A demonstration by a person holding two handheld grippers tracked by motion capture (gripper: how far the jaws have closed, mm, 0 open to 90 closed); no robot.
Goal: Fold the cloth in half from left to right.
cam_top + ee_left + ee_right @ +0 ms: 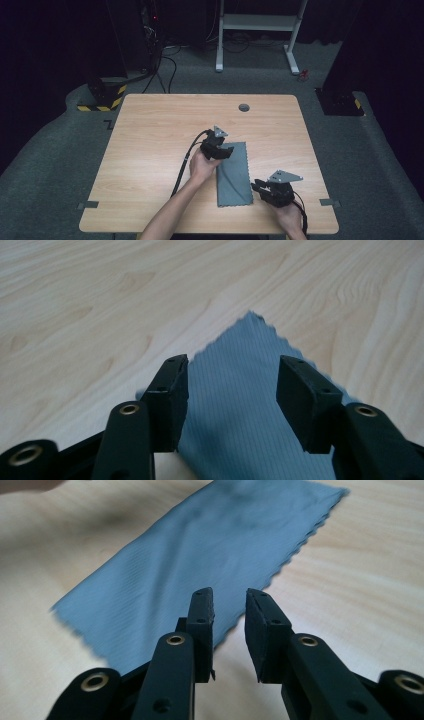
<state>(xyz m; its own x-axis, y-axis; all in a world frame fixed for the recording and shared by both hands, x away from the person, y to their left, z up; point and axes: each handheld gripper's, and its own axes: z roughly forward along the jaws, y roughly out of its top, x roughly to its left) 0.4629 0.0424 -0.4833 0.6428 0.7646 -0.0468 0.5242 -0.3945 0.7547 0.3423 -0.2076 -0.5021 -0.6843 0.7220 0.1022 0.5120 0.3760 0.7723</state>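
A grey-blue cloth (234, 176) lies flat on the wooden table (150, 150) as a long narrow strip with pinked edges. My left gripper (226, 152) sits low over the strip's far left corner. In the left gripper view it (232, 371) is open, with the cloth's pointed corner (250, 345) lying on the table between and beyond the jaws. My right gripper (256, 187) is just right of the strip's near end. In the right gripper view it (229, 597) stands open with a narrow gap at the cloth's (200, 545) zigzag edge, holding nothing.
A small round grommet (244, 107) sits near the table's far edge. Bare wood surrounds the cloth on all sides. Beyond the table are a white desk frame (257, 30), cables and black stands on grey carpet.
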